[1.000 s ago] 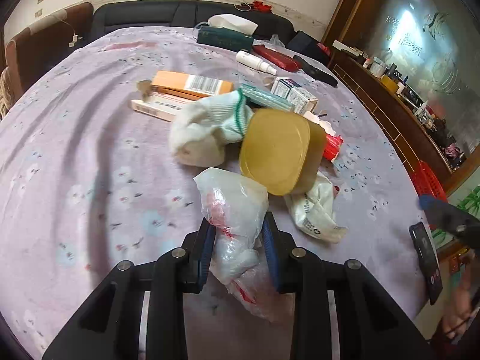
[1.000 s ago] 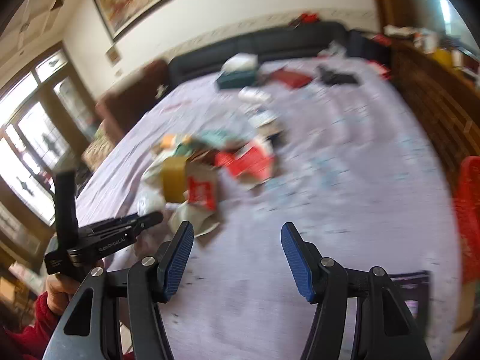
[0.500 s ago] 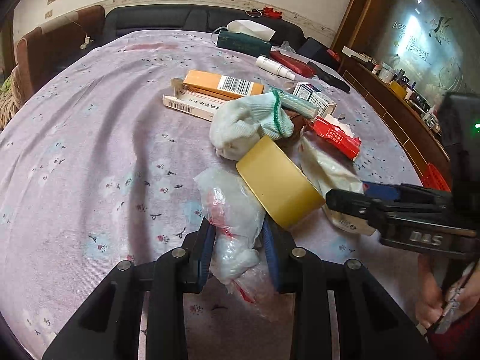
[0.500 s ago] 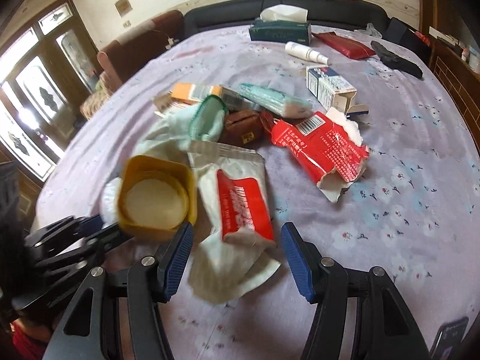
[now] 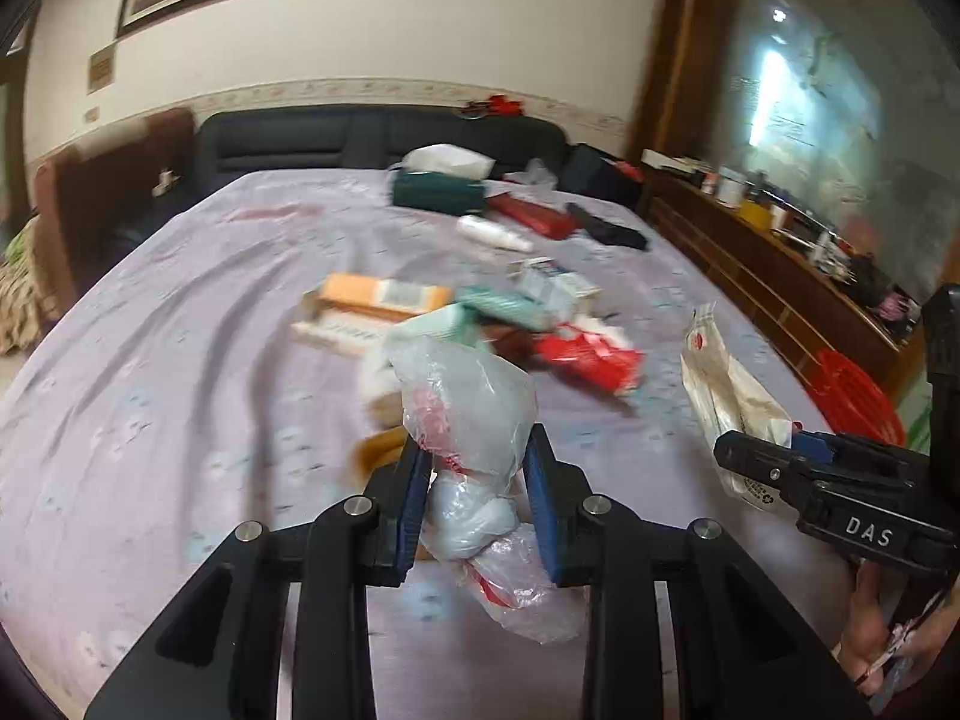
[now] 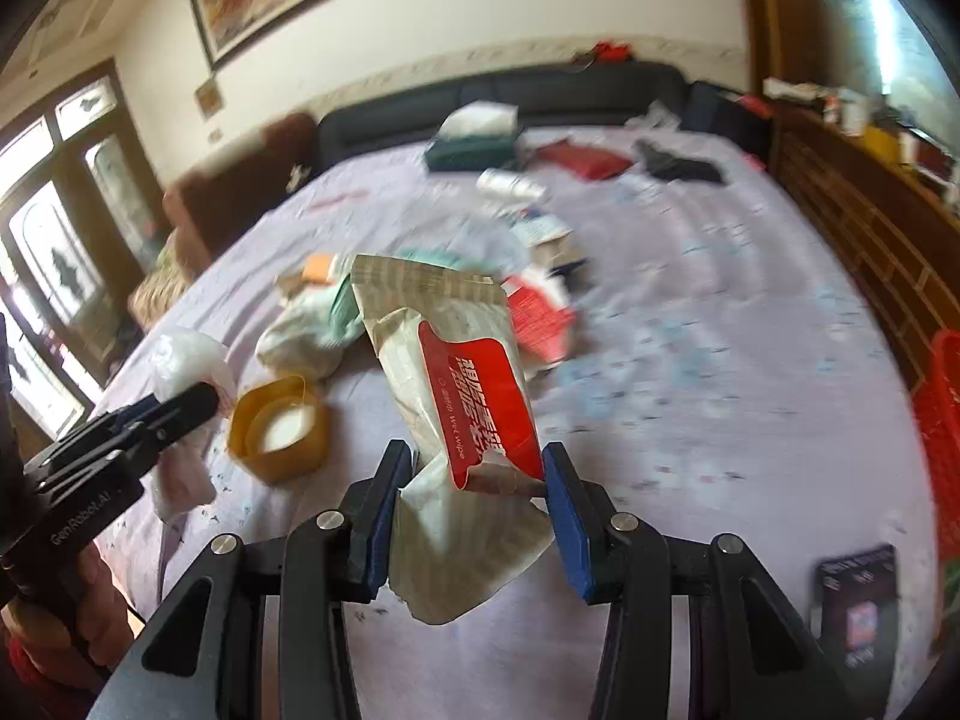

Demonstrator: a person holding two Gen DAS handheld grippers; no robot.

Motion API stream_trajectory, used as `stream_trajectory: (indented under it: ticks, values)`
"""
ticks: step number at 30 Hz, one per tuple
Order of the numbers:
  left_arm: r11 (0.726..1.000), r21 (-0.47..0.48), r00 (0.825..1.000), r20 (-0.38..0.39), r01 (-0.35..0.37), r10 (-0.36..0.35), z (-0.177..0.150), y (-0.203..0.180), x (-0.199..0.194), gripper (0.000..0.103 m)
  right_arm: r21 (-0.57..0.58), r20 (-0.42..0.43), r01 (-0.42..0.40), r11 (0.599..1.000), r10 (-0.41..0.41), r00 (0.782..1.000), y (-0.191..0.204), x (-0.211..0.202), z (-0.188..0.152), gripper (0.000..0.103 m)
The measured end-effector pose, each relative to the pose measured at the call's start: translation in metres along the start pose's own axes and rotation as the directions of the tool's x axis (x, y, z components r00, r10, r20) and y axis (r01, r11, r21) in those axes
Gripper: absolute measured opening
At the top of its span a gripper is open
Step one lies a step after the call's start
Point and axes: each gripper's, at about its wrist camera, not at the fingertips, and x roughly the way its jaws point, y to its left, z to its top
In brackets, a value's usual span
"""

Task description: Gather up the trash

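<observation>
The left gripper (image 5: 477, 501) is clamped on a crumpled clear plastic bag (image 5: 468, 414), its 2 blue pads pressing the bag's middle while the loose top bulges above them and the tail hangs below, clear of the purple floral bedspread (image 5: 180, 360). The right gripper (image 6: 474, 510) has a beige wet-wipe packet (image 6: 456, 372) with a red label between its fingers; its jaws are closing, the right pad touches the packet's torn lower edge, and the left pad lies against its crumpled lower flap. The packet stands tilted, its top leaning away from the gripper, raised off the bedspread. Taking the yellow tub (image 6: 279, 426) as the landmark: it sits open side up on the bedspread, just left of the packet in the right wrist view, with the left gripper's black body close on its other side. Behind the tub lies a white and green sock (image 6: 312, 324), and beyond that an orange box (image 5: 384, 294), a red wrapper (image 5: 588, 360) and a small white carton (image 5: 552, 282) form a blurred heap. Far behind the tub, near the dark headboard (image 5: 360, 138), sit a green tissue box (image 5: 438, 192) and a white bottle (image 5: 492, 234). Well right of the tub, off the bed's edge, stands a red basket (image 5: 852, 396). A dark phone (image 6: 858, 600) lies on the bedspread near the right gripper.
</observation>
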Motion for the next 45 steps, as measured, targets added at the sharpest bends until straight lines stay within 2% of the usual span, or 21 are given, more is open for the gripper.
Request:
stream_trajectory:
  ticks: [3, 6, 11, 18, 38, 45]
  values:
    - [0.999, 0.037, 1.0, -0.003, 0.013, -0.013, 0.003, -0.023, 0.007, 0.03, 0.015, 0.051, 0.053, 0.998, -0.054, 0.997, -0.012, -0.019, -0.005, 0.048]
    - [0.998, 0.061, 0.999, -0.001, 0.032, -0.032, 0.002, -0.043, 0.011, 0.03, 0.036, 0.065, 0.106, 0.994, -0.108, 0.992, -0.027, -0.031, -0.011, 0.048]
    - [0.993, 0.11, 0.999, -0.007, 0.037, -0.037, 0.001, -0.069, 0.019, 0.03, 0.084, 0.076, 0.119, 0.989, -0.125, 0.989, -0.05, -0.046, -0.019, 0.048]
    - [0.987, 0.156, 1.0, -0.009, 0.027, -0.026, -0.005, -0.094, 0.023, 0.03, 0.101, 0.096, 0.124, 0.987, -0.134, 0.986, -0.058, -0.056, -0.023, 0.048]
    - [0.986, 0.167, 0.999, -0.039, 0.015, -0.009, -0.013, -0.098, 0.032, 0.03, 0.016, 0.126, 0.237, 0.971, -0.238, 0.963, -0.046, -0.054, -0.026, 0.049]
    - [0.987, 0.161, 0.999, -0.053, 0.015, -0.007, -0.015, -0.093, 0.035, 0.03, 0.008, 0.12, 0.24, 0.971, -0.24, 0.963, -0.043, -0.051, -0.026, 0.049]
